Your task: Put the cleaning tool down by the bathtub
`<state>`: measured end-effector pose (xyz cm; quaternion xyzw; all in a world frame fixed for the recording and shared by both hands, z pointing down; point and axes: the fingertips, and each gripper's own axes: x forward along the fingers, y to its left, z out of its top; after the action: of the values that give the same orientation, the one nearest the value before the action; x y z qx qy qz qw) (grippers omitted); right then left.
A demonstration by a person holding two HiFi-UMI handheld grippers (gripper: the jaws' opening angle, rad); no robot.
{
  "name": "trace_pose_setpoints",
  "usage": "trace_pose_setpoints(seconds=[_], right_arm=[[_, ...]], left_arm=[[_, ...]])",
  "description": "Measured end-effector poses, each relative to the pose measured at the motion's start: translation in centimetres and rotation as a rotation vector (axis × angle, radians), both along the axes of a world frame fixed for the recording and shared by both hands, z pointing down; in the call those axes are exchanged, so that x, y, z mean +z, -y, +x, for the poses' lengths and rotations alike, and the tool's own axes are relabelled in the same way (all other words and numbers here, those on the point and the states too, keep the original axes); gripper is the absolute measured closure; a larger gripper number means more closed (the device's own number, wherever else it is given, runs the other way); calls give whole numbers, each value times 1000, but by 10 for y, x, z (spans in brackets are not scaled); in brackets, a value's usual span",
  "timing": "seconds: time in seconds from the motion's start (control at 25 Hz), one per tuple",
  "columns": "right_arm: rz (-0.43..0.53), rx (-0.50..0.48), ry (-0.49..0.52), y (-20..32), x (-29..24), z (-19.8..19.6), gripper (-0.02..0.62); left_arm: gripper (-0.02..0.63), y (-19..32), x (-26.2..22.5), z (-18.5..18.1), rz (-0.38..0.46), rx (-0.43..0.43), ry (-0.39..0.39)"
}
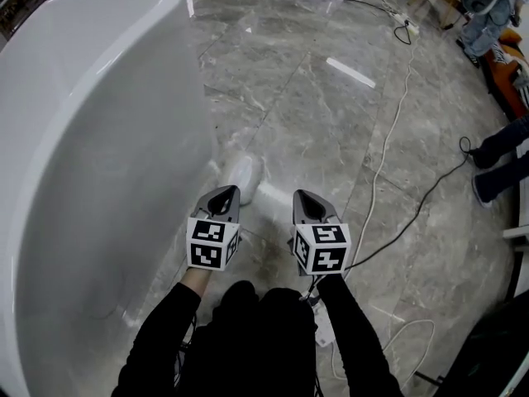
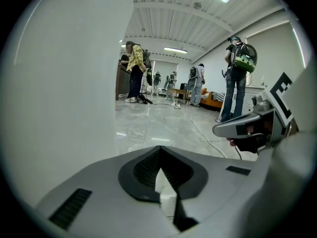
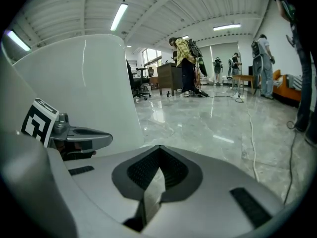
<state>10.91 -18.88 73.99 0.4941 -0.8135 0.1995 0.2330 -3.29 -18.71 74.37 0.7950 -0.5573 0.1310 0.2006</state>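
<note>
**A:** How do the tongs stand?

**B:** Both pairs are together with nothing in them. The left tongs point(image 1: 229, 191) have their pads met in the left gripper view, and the right tongs point(image 1: 305, 197) look the same in the right gripper view. They hang side by side, tilted forward and down

**A:** And the cleaning tool?

**B:** The cleaning tool point(image 1: 245, 174) lies on the marble floor point(image 1: 331, 131) at the foot of the bathtub point(image 1: 99, 139). Whether it touches the white wall or lies just beside it I can't tell. From the tongs it is ahead and below, just past their tips, between the two pairs and nearer the left one

**A:** Which way does it run?

**B:** It is pale and blurred, so take this loosely. Its long axis seems to go from the bathtub's foot out to the right in the head view, roughly across the line the tongs point along. The bulkier end sits by the bathtub and a slimmer part trails toward the right tongs. I can't say which end is the working head

**A:** So what does the next move turn on?

**B:** I'd judge the tool is already down by the bathtub and neither pair is on it. What's left is to draw away cleanly, and the left hand needs the most care, being closest to both the wall and the tool
</note>
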Motion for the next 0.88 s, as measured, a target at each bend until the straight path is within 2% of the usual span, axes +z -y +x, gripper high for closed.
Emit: trace_pose_setpoints(seconds=[0.28, 0.88], right_arm=[[31, -31, 22, -13, -22, -4, 595], [30, -33, 22, -17, -26, -2, 595]], left_arm=[[598, -7, -27, 0, 20, -1, -32], [598, -9, -33, 1, 17, -8, -35]])
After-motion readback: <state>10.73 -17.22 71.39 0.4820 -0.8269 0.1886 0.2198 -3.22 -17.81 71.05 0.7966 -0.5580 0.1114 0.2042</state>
